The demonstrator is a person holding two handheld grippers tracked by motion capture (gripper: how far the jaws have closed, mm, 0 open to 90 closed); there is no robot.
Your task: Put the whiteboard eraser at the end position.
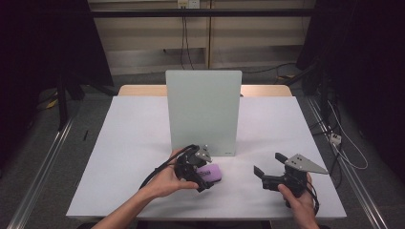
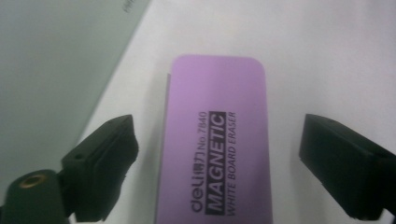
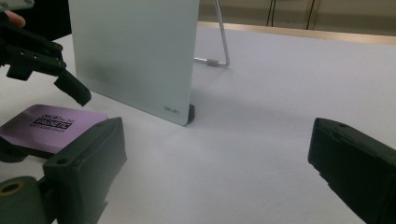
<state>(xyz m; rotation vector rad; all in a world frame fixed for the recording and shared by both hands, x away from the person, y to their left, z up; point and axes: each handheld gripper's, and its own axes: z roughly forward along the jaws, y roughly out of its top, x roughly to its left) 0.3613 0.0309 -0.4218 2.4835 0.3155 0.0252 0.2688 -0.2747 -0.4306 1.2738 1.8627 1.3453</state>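
A purple eraser (image 1: pixel 210 172) lies flat on the white table (image 1: pixel 129 143), just in front of a pale green board (image 1: pixel 203 112) that stands upright near the middle. In the left gripper view the eraser (image 2: pixel 215 144) shows its top, with the words "MAGNETIC WHITE BOARD ERASER" printed on it.

The left gripper (image 1: pixel 203 177) sits right over the eraser, held in the person's left hand (image 1: pixel 168 180). Its two black jaws are spread apart — one on each side of the eraser. In the left gripper view there is bare table between each jaw and the eraser's long edges, so the left gripper (image 2: pixel 215 161) is not pinching it. The eraser rests on the table by itself.

The right gripper (image 1: pixel 268 166) is held in the right hand (image 1: pixel 298 199), well apart from the eraser and off to the right side of the table. Its jaws are spread wide too, with nothing between them — in the right gripper view there is just white table in the gap of the right gripper (image 3: pixel 217 163). It points toward the left, at the board and the eraser.

In the right gripper view the eraser (image 3: pixel 51 126) shows far off at the left, near the bottom corner of the board (image 3: pixel 135 51). A thin metal stand (image 3: pixel 219 37) props the board up from behind. The board's corner foot touches the table.
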